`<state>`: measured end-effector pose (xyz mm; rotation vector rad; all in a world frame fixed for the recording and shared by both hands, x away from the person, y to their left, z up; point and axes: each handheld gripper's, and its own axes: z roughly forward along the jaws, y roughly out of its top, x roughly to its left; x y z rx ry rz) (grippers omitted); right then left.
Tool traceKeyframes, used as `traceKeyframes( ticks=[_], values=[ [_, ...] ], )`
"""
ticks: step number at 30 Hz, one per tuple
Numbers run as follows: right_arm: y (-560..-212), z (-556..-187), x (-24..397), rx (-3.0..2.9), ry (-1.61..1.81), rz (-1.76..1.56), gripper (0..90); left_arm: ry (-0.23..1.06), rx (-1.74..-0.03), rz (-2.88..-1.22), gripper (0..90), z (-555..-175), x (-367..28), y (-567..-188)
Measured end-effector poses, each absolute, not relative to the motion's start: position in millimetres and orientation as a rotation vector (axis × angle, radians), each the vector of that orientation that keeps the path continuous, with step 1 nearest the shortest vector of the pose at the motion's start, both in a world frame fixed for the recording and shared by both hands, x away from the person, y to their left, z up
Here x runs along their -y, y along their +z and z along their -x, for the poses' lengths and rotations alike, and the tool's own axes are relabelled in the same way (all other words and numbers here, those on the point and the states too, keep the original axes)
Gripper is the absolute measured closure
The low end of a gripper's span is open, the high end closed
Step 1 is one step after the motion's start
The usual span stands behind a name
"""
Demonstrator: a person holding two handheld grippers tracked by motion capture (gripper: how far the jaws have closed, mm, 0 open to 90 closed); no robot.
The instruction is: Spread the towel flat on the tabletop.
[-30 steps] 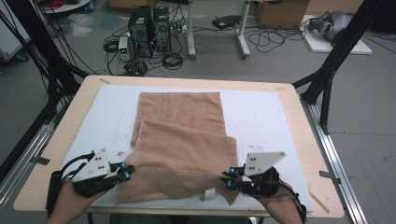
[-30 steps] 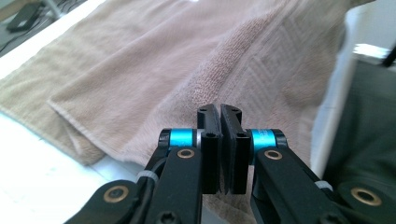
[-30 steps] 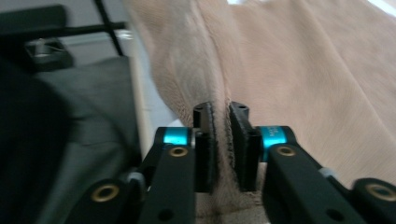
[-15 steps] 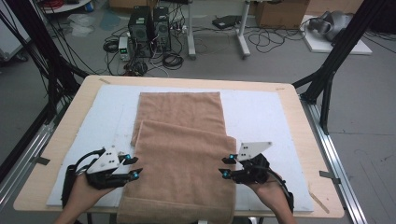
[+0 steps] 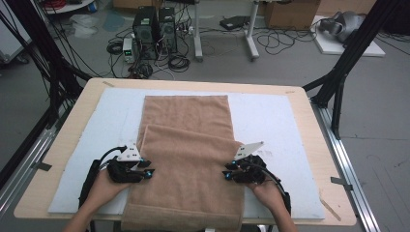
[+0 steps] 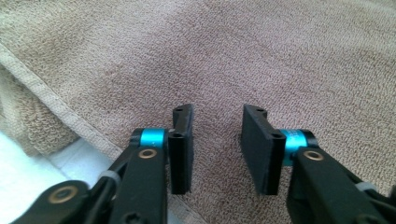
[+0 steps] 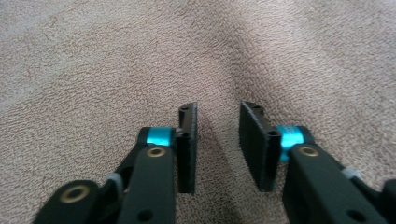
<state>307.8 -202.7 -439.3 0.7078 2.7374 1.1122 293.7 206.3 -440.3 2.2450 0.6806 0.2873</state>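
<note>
While the brown towel (image 5: 191, 159) lies folded lengthwise down the middle of the desk (image 5: 300, 121), its near end hanging over the front edge, you've got your left gripper (image 5: 147, 172) at its left edge and your right gripper (image 5: 228, 175) at its right edge. Both have just been closing a bit, but the jaws are apart with nothing pinched between them, just terry cloth underneath.

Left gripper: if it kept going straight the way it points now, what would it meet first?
Most likely the towel. The left gripper points along its top layer with open jaws and nothing between them; how far above the cloth it sits is unclear.
</note>
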Motion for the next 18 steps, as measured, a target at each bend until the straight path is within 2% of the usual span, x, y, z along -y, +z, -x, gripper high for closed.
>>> traceKeyframes(
  ticks=[5,11,18],
  values=[
    [-438.9,-307.7,199.9,-2.749,1.111,-0.690,83.6,0.309,-0.637,-2.263,83.6,-287.5,-202.0,-440.1],
    [-434.0,-304.5,203.1,-2.764,1.173,-0.689,86.2,0.310,-0.644,-2.232,85.7,-279.8,-206.7,-432.5],
    [-395.1,-267.0,207.0,-2.693,1.273,-0.553,86.1,0.359,-0.549,-2.168,85.8,-233.5,-221.2,-401.5]
  ],
)
